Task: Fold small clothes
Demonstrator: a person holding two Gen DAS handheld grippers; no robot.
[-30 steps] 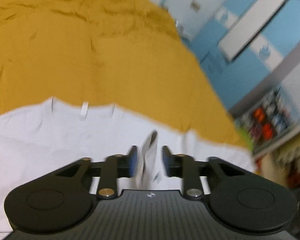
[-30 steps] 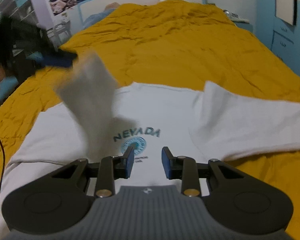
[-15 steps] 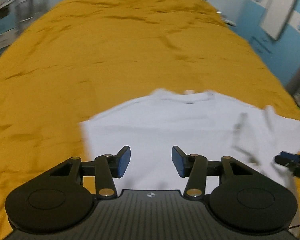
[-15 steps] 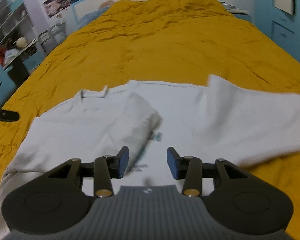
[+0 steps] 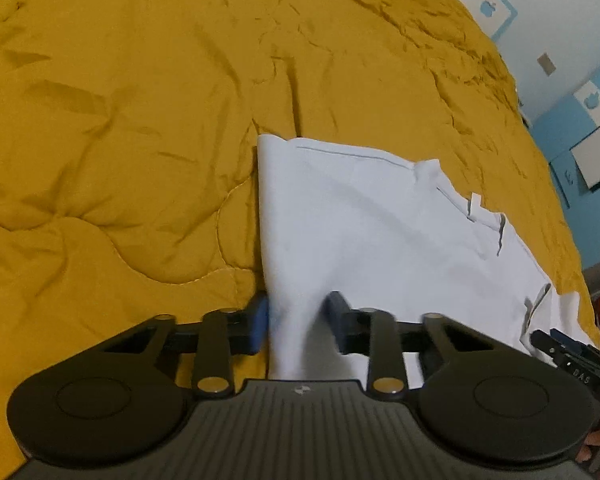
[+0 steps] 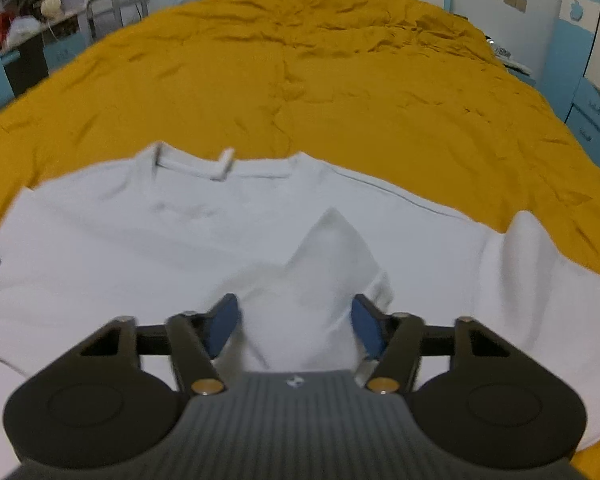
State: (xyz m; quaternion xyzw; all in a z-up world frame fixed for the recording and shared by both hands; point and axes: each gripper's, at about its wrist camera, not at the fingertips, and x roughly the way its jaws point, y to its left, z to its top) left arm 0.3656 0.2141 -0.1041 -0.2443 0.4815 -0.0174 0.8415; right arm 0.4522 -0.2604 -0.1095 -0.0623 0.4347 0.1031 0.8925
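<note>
A white T-shirt (image 6: 148, 248) lies spread on the mustard quilt (image 6: 300, 80) just ahead of both grippers, its neckline and tag on the far side, which gives a flat, soft bed for folding. In the left wrist view the left gripper (image 5: 298, 322) has its blue pads on either side of a raised ridge of the shirt's folded left edge; the jaws look partly closed around that cloth, but whether they truly pinch it I cannot tell. The edge ahead of it runs straight and doubled over, suggesting this side panel is already turned in. The right gripper (image 6: 296, 326) stands with its jaws spread wide, a humped fold of sleeve (image 6: 332, 256) rising between and just beyond them, untouched by either pad as far as shows. Its placement suggests it is lined up to take the sleeve and bring the right side inward to match.
</note>
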